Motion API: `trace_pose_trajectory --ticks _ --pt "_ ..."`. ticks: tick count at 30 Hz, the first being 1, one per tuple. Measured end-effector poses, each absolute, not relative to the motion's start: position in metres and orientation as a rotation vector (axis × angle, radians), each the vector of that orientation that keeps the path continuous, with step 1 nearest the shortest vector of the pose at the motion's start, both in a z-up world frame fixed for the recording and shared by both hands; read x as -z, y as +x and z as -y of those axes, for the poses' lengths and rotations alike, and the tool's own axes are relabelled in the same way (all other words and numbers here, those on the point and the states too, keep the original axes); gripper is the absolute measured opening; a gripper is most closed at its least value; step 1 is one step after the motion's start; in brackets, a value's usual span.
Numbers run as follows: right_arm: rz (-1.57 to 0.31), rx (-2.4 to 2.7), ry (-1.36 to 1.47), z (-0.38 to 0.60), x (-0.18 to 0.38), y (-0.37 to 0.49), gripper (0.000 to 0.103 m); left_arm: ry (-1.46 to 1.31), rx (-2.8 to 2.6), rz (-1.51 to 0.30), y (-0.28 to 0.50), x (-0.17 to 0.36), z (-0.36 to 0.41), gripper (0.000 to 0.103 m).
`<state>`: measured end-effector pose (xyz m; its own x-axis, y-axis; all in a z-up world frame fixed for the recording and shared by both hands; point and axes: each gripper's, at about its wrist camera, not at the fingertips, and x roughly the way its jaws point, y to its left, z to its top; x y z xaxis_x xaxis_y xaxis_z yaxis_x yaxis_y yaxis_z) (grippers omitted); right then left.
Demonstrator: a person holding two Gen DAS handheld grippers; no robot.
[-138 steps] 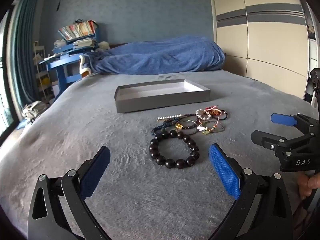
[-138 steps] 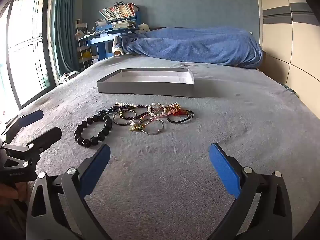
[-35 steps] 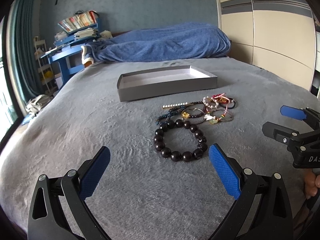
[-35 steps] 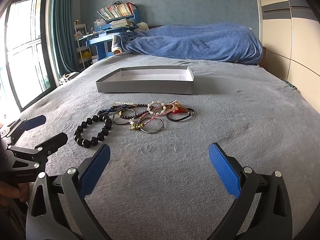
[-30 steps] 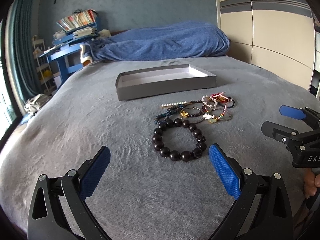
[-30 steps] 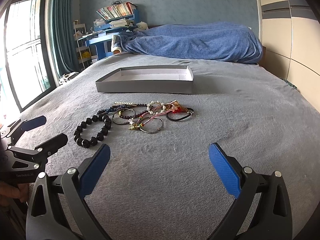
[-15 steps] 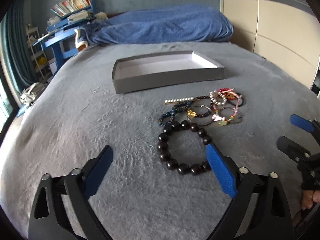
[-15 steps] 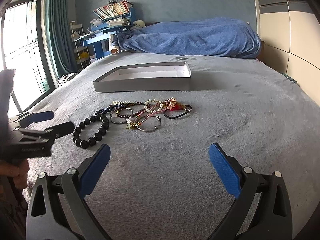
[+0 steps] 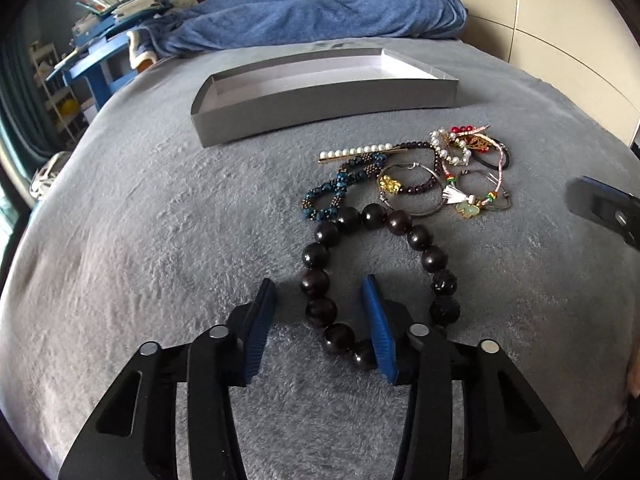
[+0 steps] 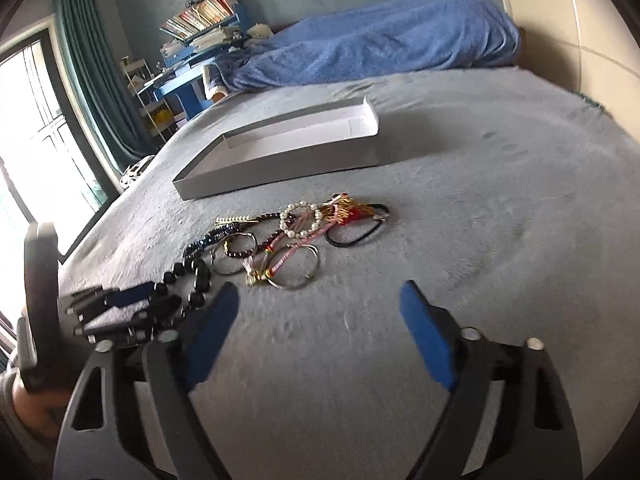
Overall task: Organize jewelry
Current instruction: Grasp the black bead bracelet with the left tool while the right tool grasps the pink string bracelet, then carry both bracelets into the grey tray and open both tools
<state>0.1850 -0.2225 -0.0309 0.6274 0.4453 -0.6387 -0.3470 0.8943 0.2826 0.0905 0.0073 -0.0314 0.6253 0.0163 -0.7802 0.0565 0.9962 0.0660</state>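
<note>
Straddling bead bracelet (image 9: pixel 376 264) near side | L hand-held gripper (image 9: pixel 320 320) part-closed, not clamped | R hand-held gripper (image 10: pixel 320 336) wide apart

Left gripper (image 9: pixel 319 317) low over the dark bead bracelet (image 9: pixel 434 258), jaws part-closed, straddling the bracelet's left strand, not yet pinching. Right gripper (image 10: pixel 316 325) to the bracelet's right, above the blanket, jaws spread wide, holding nothing.

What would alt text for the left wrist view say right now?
The left gripper is down on the grey blanket, its blue fingers straddling the near-left side of a dark beaded bracelet, not yet closed on it. Beyond lie a cluster of smaller bracelets and an empty grey tray.
</note>
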Motion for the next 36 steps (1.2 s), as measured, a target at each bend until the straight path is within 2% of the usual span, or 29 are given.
trace_pose_trajectory --ticks 3,7,11,15,18,19,20,21,22,23,25,36 --pt "-0.798 -0.455 0.164 0.216 0.034 0.202 0.071 0.093 0.018 -0.898 0.09 0.033 -0.006 0.052" --pt "-0.845 -0.446 0.238 0.21 0.041 0.224 0.064 0.082 -0.018 -0.912 0.092 0.034 -0.01 0.068" --pt "-0.866 -0.438 0.252 0.204 0.045 0.236 0.058 0.015 0.004 -0.923 0.095 0.035 -0.021 0.069" --pt "-0.859 -0.42 0.235 0.2 0.044 0.237 0.056 0.041 -0.007 -0.915 0.096 0.034 -0.017 0.069" --pt "-0.873 -0.422 0.239 0.201 0.048 0.24 0.049 0.039 0.006 -0.905 0.094 0.034 -0.017 0.061" --pt "-0.879 -0.422 0.247 0.202 0.049 0.241 0.041 0.043 0.01 -0.899 0.094 0.034 -0.016 0.053" --pt "-0.886 -0.425 0.26 0.204 0.052 0.243 0.027 0.048 0.014 -0.892 0.093 0.033 -0.015 0.047" --pt "-0.892 -0.429 0.27 0.205 0.054 0.244 0.018 0.057 0.02 -0.884 0.091 0.032 -0.013 0.035" --pt "-0.896 -0.435 0.281 0.206 0.055 0.245 0.008 0.066 0.024 -0.878 0.091 0.032 -0.011 0.027" --pt "-0.893 -0.438 0.288 0.208 0.056 0.244 0.005 0.07 0.023 -0.873 0.09 0.031 -0.011 0.018" --pt "-0.87 -0.452 0.296 0.21 0.05 0.241 0.003 0.053 0.029 -0.869 0.089 0.031 -0.013 0.016" --pt "-0.71 -0.534 0.226 0.213 -0.015 0.212 0.002 -0.048 0.104 -0.804 0.08 0.017 -0.025 0.015"
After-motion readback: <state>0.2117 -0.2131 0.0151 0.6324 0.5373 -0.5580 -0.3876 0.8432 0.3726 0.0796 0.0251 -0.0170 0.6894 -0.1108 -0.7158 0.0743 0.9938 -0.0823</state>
